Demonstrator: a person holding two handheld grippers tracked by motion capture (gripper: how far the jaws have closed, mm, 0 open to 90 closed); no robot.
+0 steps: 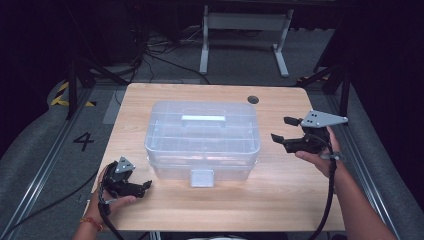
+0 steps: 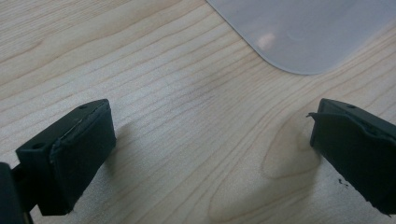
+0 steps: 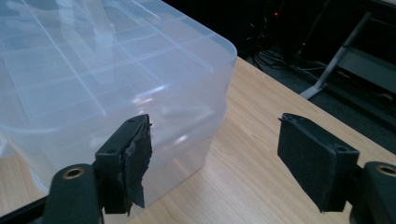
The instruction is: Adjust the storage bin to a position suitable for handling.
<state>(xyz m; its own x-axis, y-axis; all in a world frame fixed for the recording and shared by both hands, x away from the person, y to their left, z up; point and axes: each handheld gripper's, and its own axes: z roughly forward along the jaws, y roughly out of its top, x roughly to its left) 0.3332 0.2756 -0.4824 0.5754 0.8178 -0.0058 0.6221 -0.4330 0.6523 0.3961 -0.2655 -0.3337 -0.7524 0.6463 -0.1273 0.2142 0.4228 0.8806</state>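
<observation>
Resting low on the tabletop (image 1: 280, 200), the left gripper (image 1: 142, 188) sits near the front left corner of the clear box (image 1: 202, 137), fingers (image 2: 70, 154) wide apart and holding nothing. That box stands in the middle of the tabletop, lid on. Off the box's right side, the right gripper (image 1: 281, 129) hangs in the air, fingers (image 3: 133, 158) apart and empty.

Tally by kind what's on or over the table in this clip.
Clear plastic box: 1
Black grippers: 2, left gripper and right gripper
Total: 3
</observation>
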